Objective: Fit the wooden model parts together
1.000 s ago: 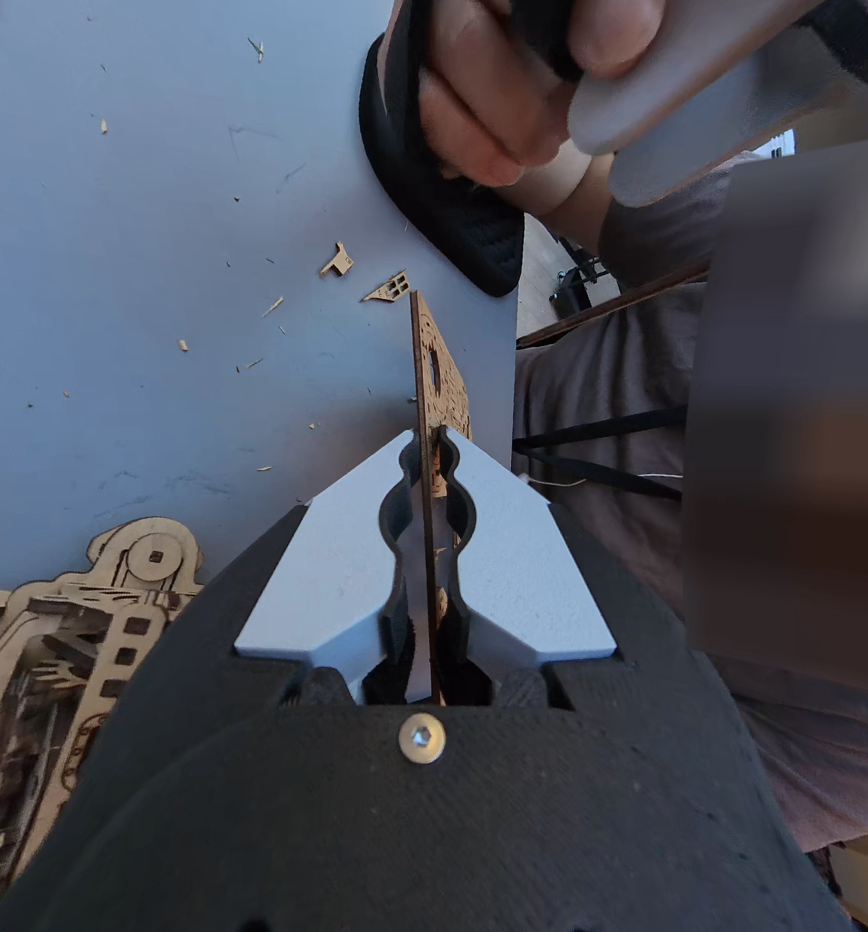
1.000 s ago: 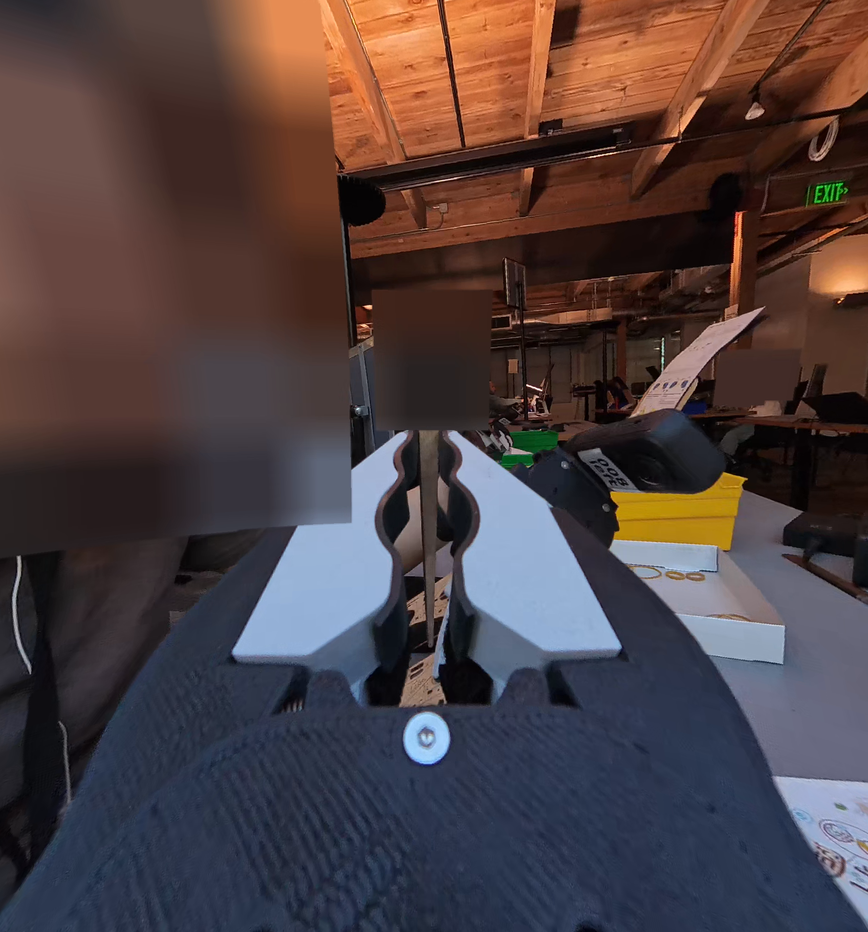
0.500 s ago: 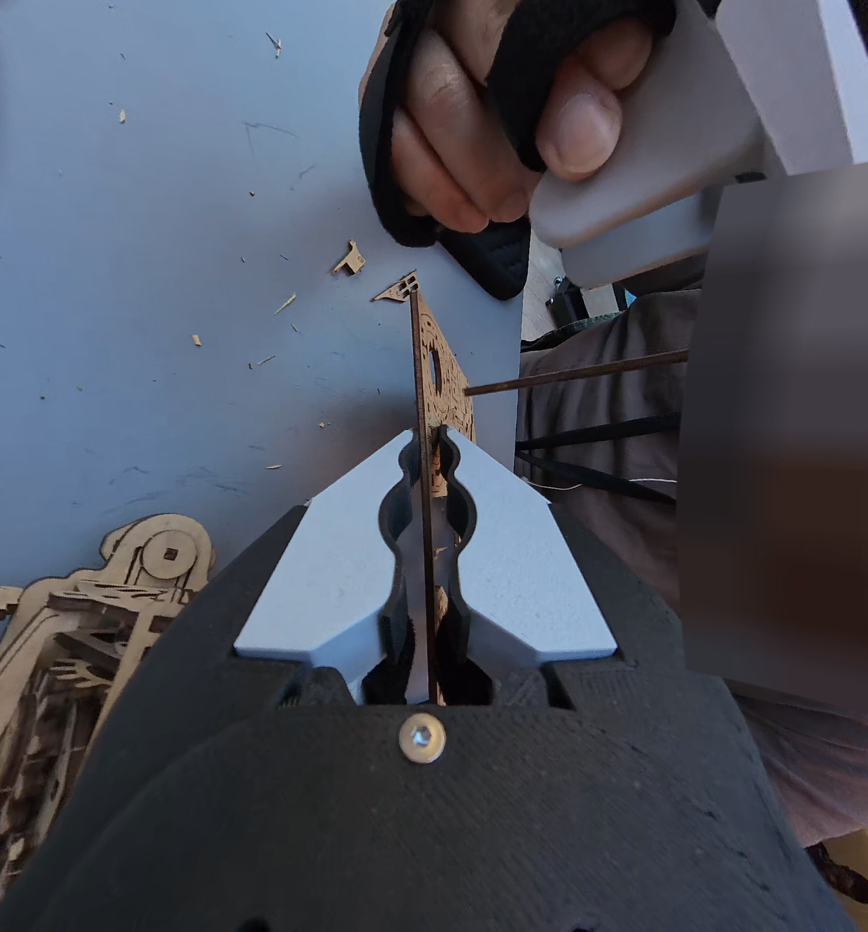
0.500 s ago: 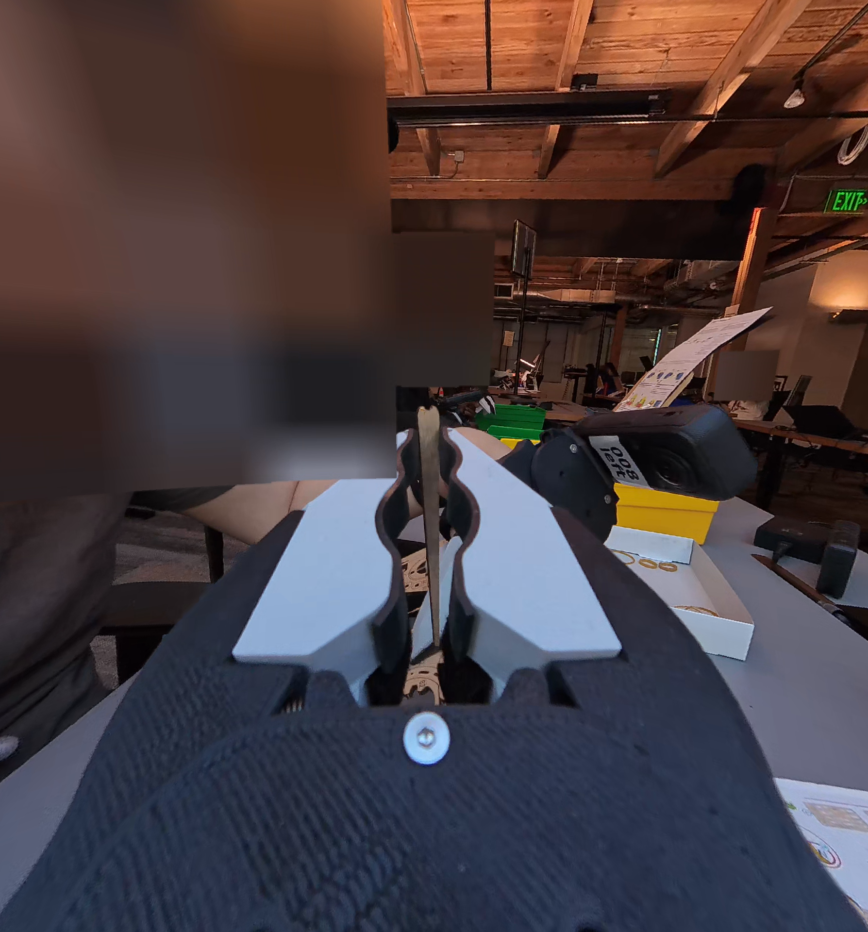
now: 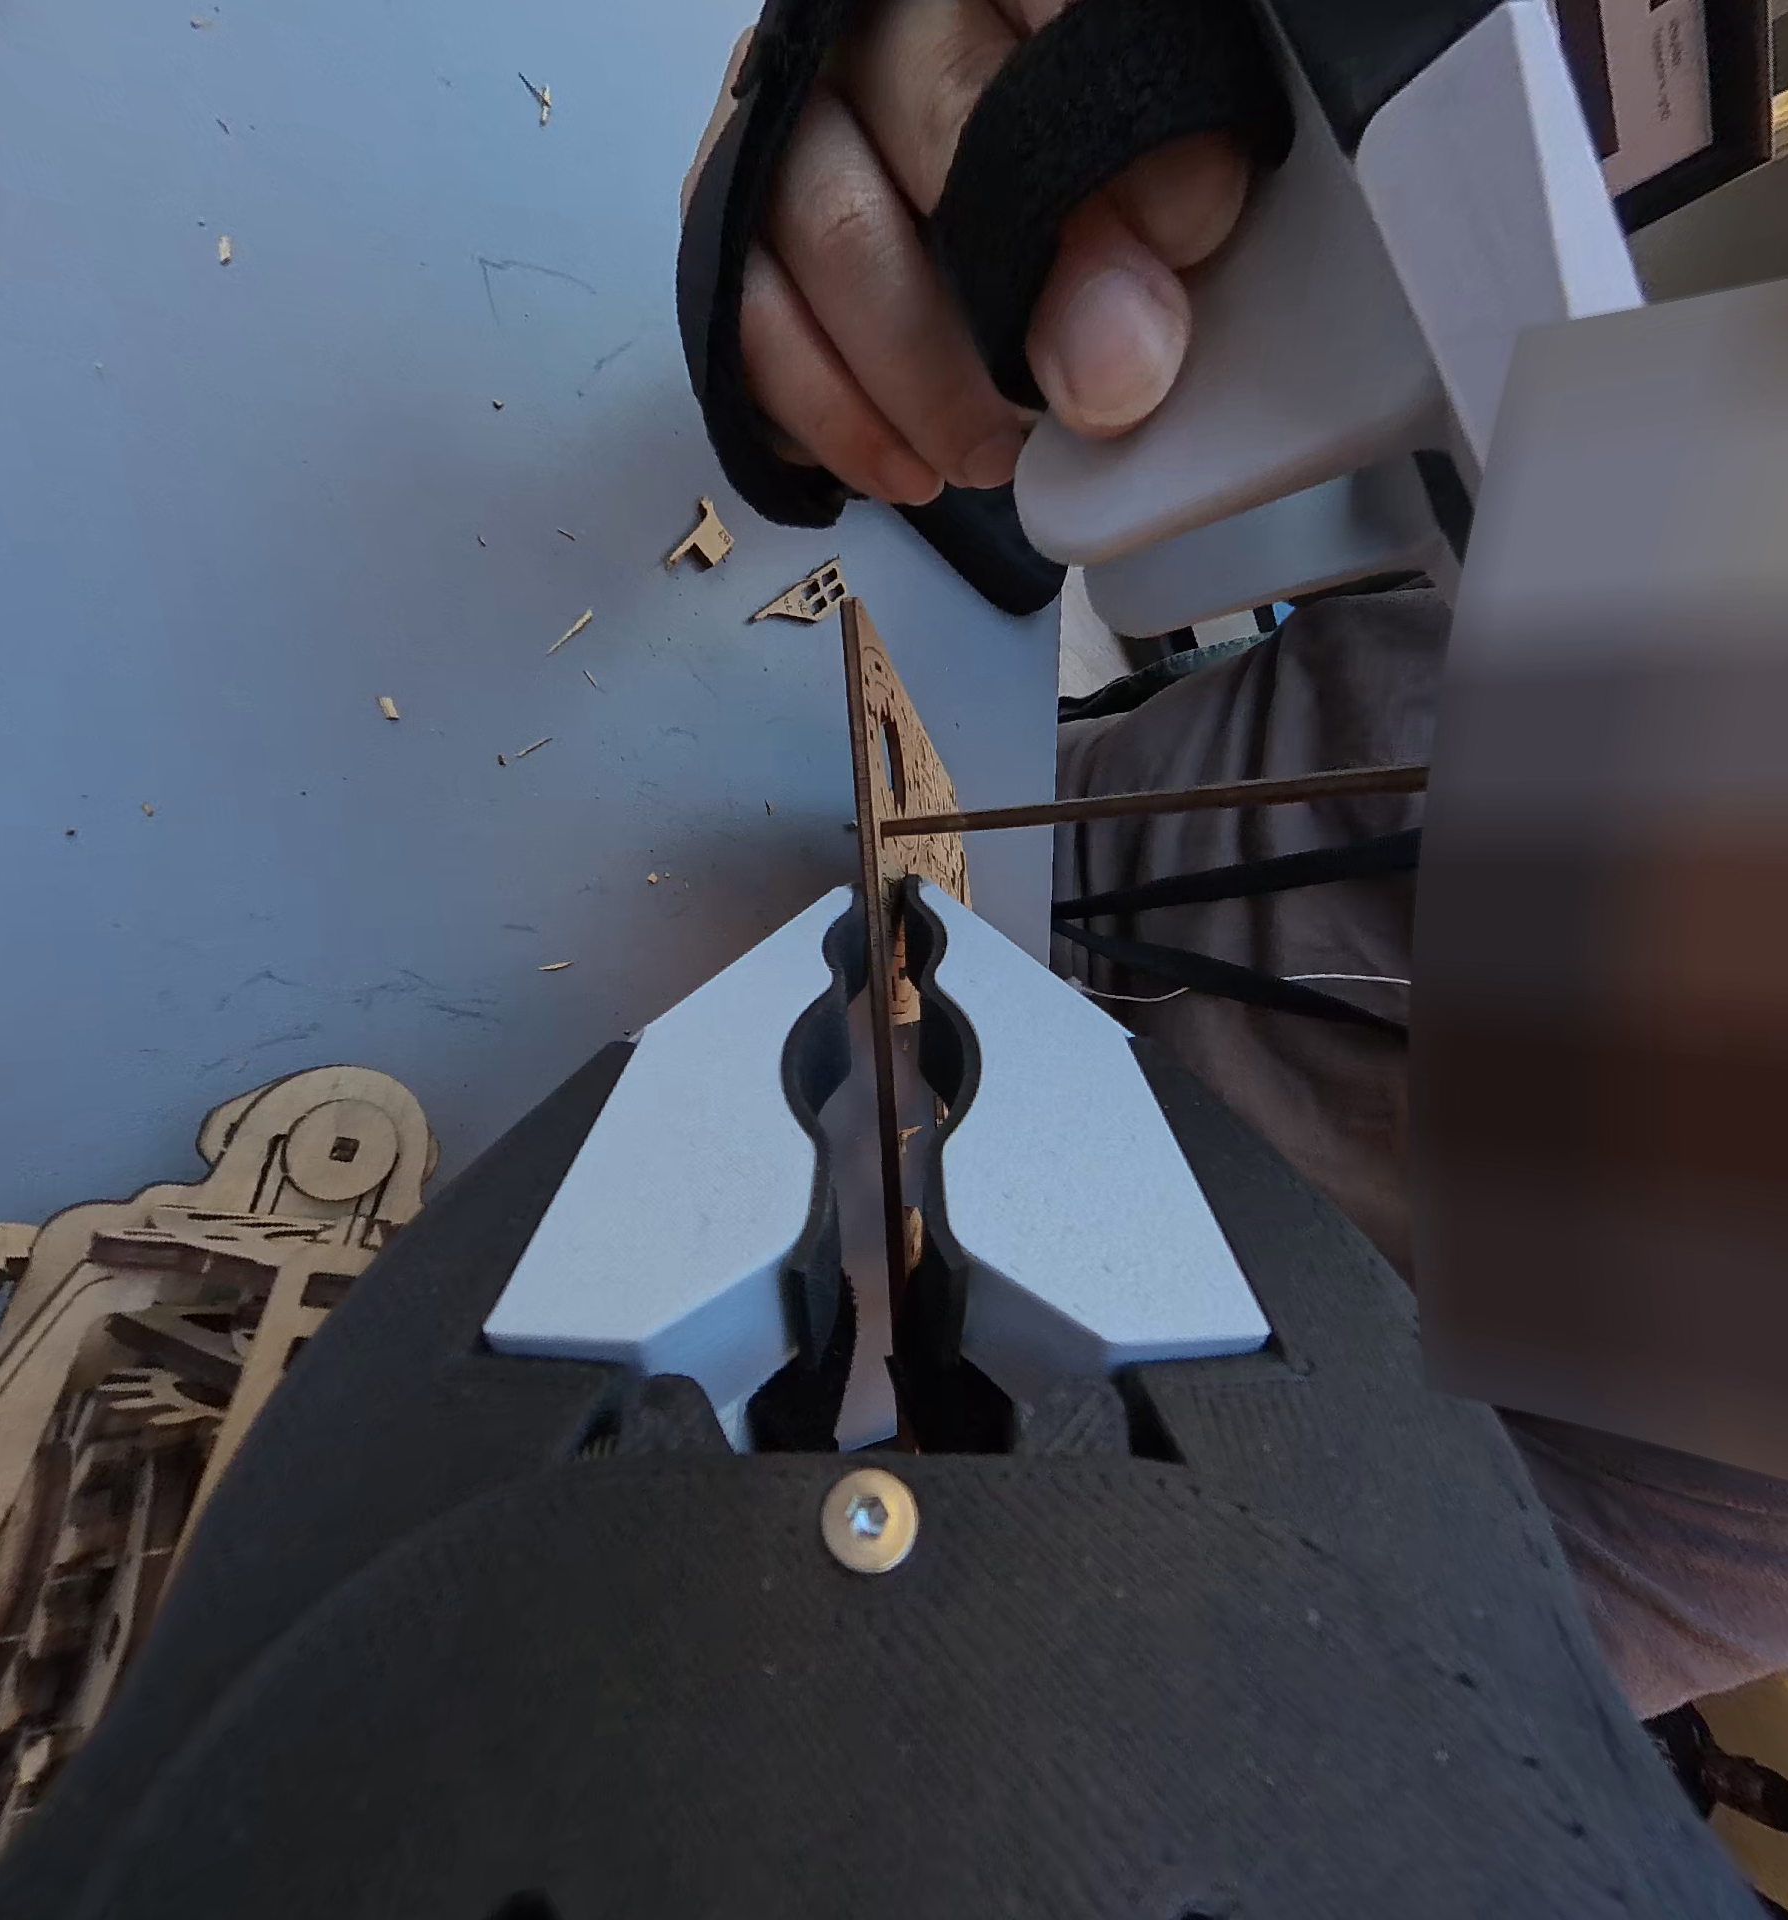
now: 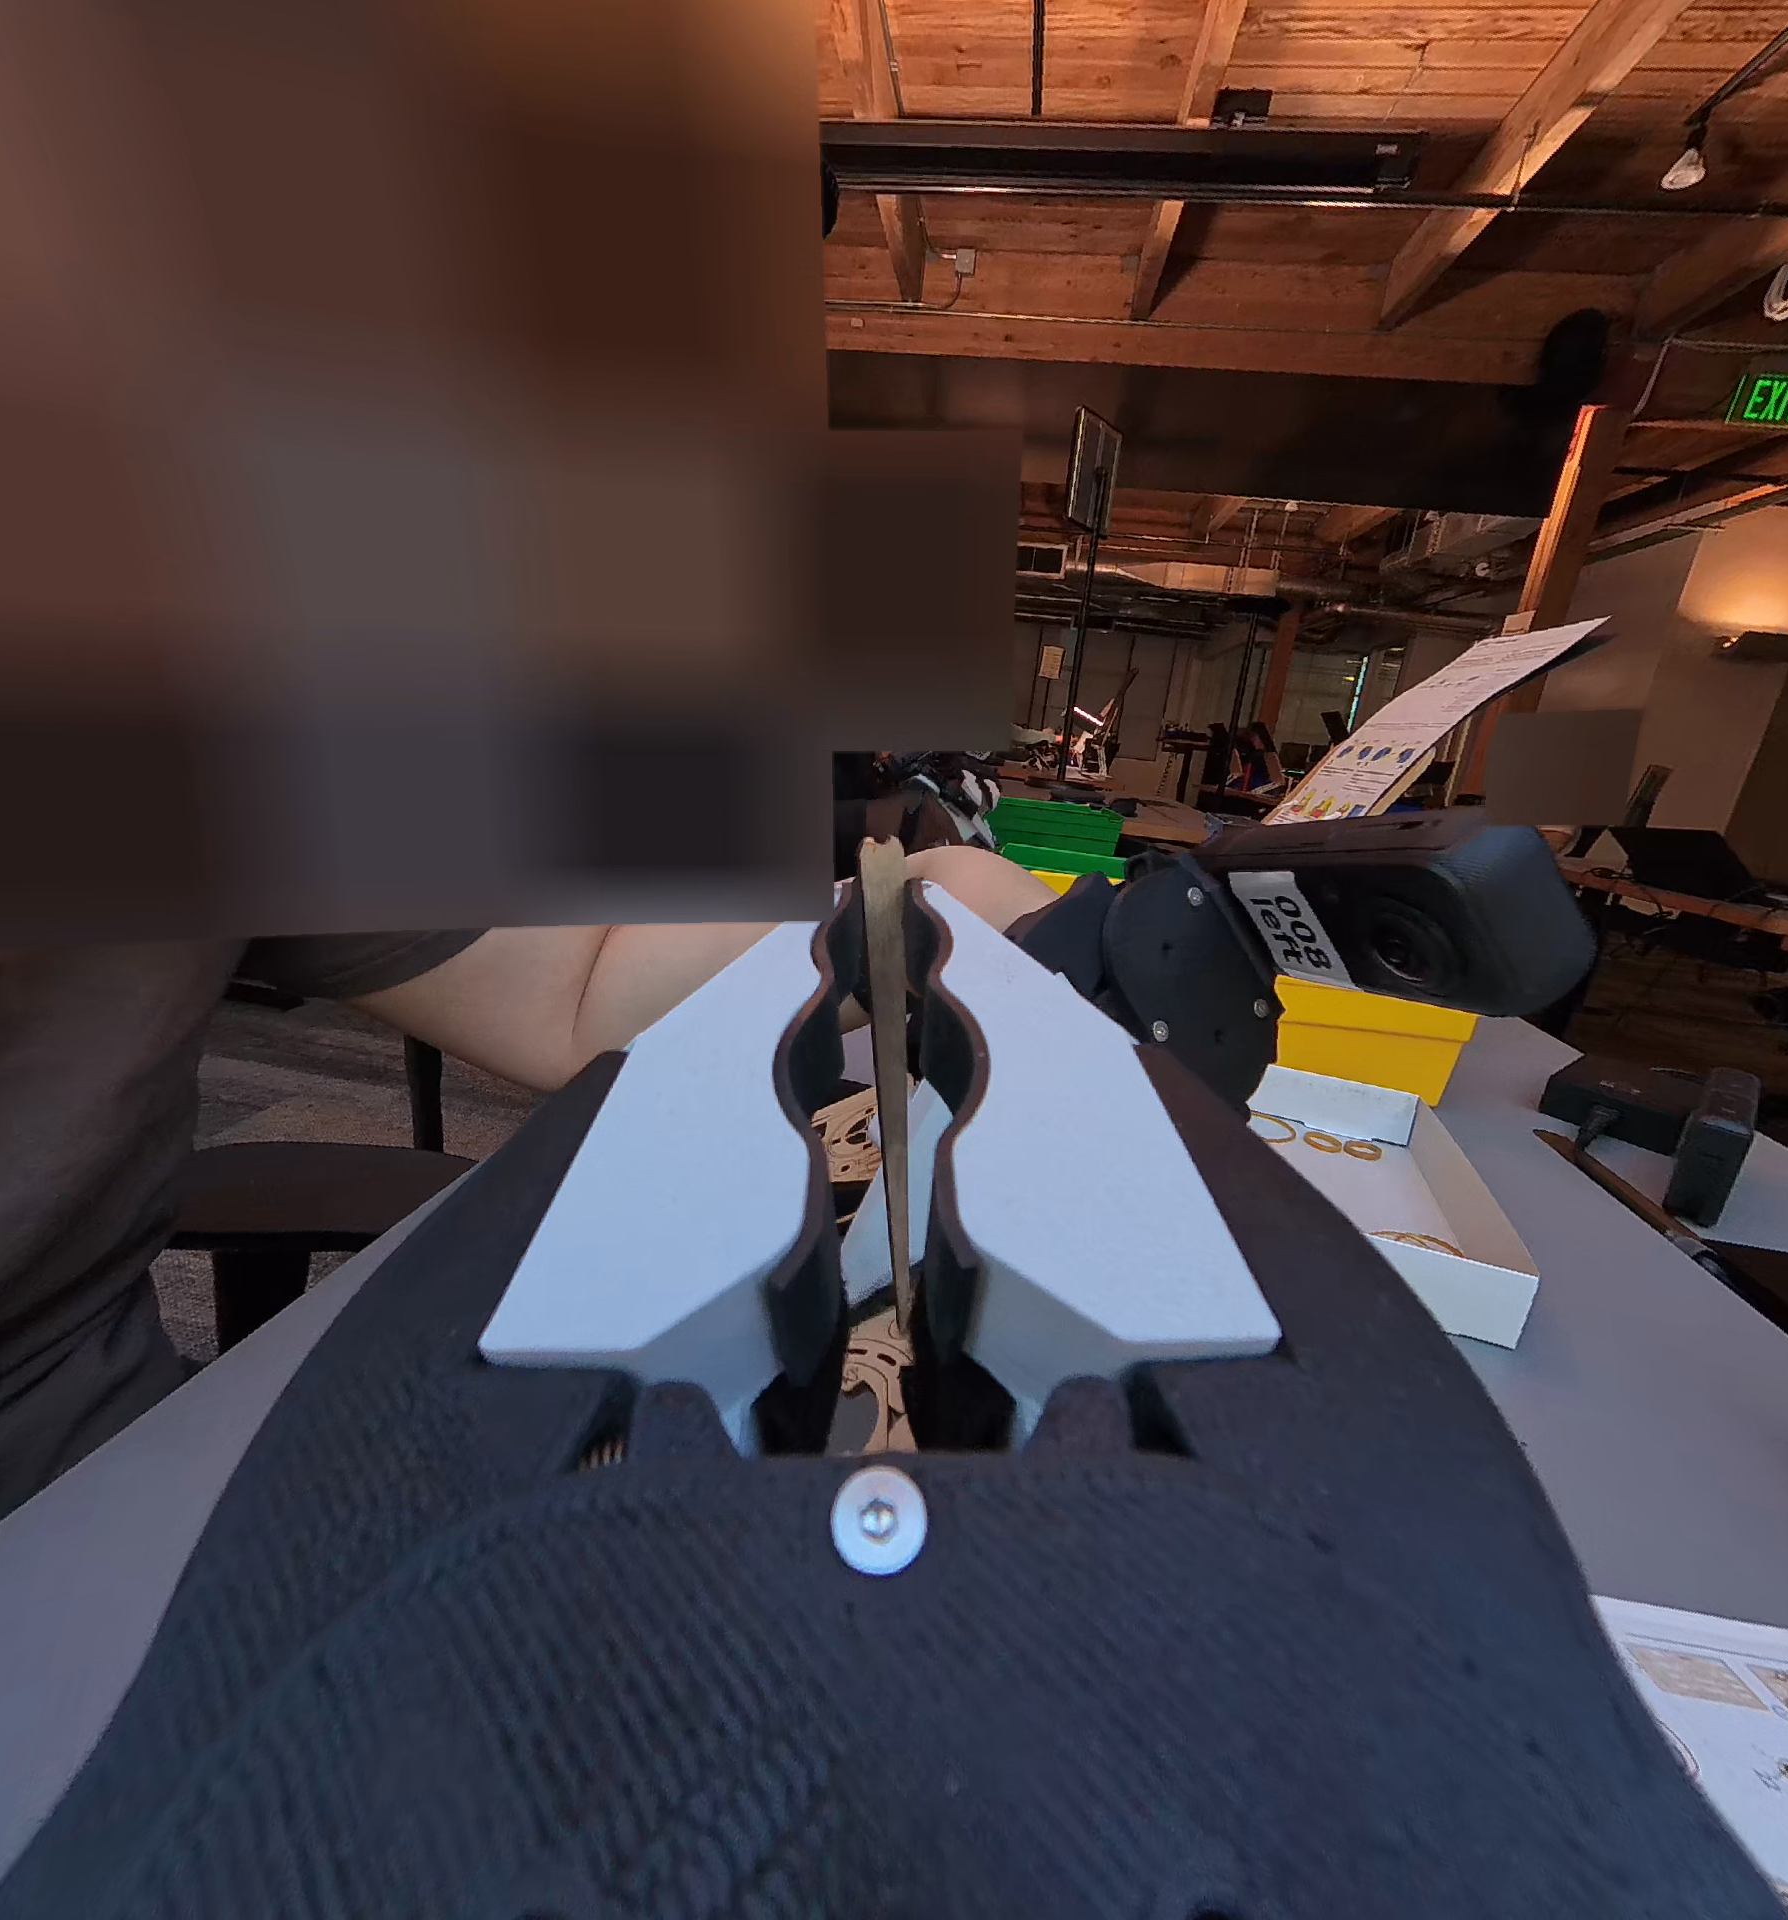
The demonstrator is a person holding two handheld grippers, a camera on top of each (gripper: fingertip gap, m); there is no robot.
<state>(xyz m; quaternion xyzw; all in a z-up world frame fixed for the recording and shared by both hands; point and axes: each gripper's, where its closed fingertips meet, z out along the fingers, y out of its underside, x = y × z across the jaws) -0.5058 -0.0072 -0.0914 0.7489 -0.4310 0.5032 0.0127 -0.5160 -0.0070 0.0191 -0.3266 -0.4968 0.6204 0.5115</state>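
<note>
My left gripper [image 5: 882,894] is shut on a thin engraved wooden panel [image 5: 916,779], held edge-on and upright above the grey table [image 5: 246,520]. A thin wooden stick [image 5: 1160,800] comes in level from the right. Its tip meets the panel's face just below an oval hole. My right gripper [image 6: 885,894] is shut on that stick [image 6: 885,1039], seen almost end-on. In the left wrist view a hand [image 5: 869,291] grips the right gripper's handle; its fingers are hidden behind a blurred patch. A part-built wooden model [image 5: 142,1299] lies at lower left.
Wood chips and two small offcuts [image 5: 703,535] litter the table. The right wrist view shows the left gripper's camera body [image 6: 1389,925], a white box [image 6: 1409,1226] with rubber bands, a yellow bin [image 6: 1368,1049], a black device [image 6: 1700,1132] and a printed sheet [image 6: 1763,1745]. A person's lap is beyond the table edge.
The right hand has come lower and closer, and the stick has moved left until its tip reaches the panel. The left gripper has kept hold of the panel.
</note>
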